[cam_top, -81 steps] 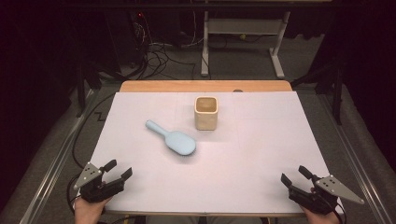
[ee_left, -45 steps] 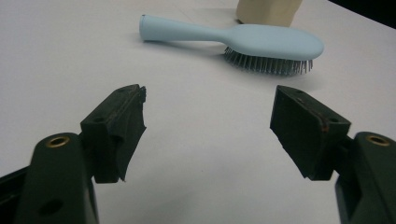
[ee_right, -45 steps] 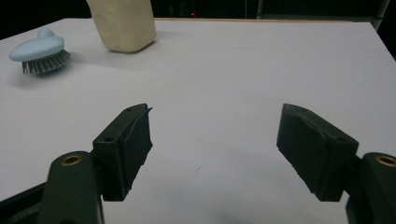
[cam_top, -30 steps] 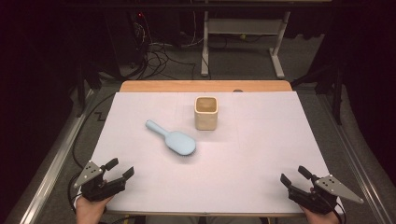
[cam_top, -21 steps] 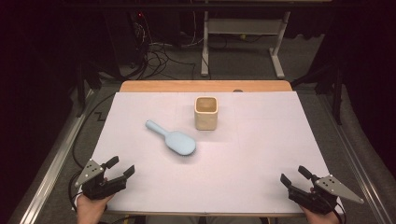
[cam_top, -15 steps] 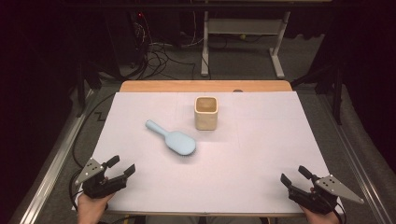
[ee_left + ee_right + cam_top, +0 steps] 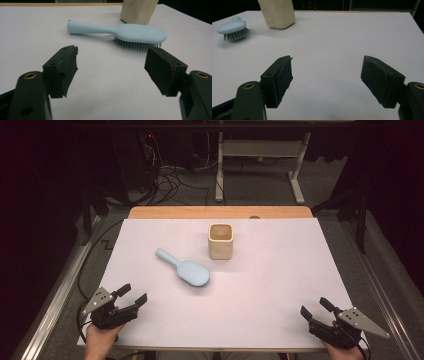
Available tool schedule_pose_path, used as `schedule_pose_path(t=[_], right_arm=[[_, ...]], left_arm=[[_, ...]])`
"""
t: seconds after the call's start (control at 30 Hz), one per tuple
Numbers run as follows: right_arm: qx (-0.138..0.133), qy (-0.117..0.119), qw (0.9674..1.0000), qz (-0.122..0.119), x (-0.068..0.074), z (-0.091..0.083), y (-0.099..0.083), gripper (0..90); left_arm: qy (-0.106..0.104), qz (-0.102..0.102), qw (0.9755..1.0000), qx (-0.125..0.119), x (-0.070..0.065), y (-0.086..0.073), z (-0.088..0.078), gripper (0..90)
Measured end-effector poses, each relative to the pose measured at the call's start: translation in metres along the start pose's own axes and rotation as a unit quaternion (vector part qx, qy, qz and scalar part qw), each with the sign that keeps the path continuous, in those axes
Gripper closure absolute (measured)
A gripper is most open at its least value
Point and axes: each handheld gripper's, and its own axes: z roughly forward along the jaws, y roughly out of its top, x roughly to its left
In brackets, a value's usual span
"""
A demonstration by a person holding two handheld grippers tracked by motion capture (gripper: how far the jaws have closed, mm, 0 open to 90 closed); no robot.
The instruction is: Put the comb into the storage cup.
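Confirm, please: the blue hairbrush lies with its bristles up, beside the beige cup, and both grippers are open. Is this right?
Not quite. The blue hairbrush lies bristles down, as the left gripper view shows. It is beside the beige cup, and the left gripper and right gripper are both open.

White table cover point(image 7: 280, 290), wooden edge point(image 7: 220, 212) beyond (cables point(image 7: 170, 175) on floor)

cup point(image 7: 139, 11): top cut off by the upper edge in both gripper views; inside not visible there
brush point(image 7: 233, 30): handle mostly hidden behind its head in the right gripper view
hands point(image 7: 102, 341): cut off by the bottom edge in the high view
small dark thing point(image 7: 255, 217) at the counter's point(image 7: 280, 285) far edge: too small to tell
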Motion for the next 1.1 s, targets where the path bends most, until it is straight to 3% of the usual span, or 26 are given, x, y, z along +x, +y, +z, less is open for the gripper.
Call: schedule_pose_path(t=[0.53, 1.1], right_arm=[[-0.002, 0.000, 1.0000, -0.002, 0.000, 0.000, 0.000, 25.7], [-0.002, 0.003, 1.0000, 0.000, 0.001, 0.000, 0.000, 25.8]], left_arm=[[-0.008, 0.012, 0.9999, 0.000, -0.005, 0.010, 0.016, 27.1], [-0.010, -0.002, 0.9999, 0.007, -0.001, 0.017, 0.025, 26.6]])
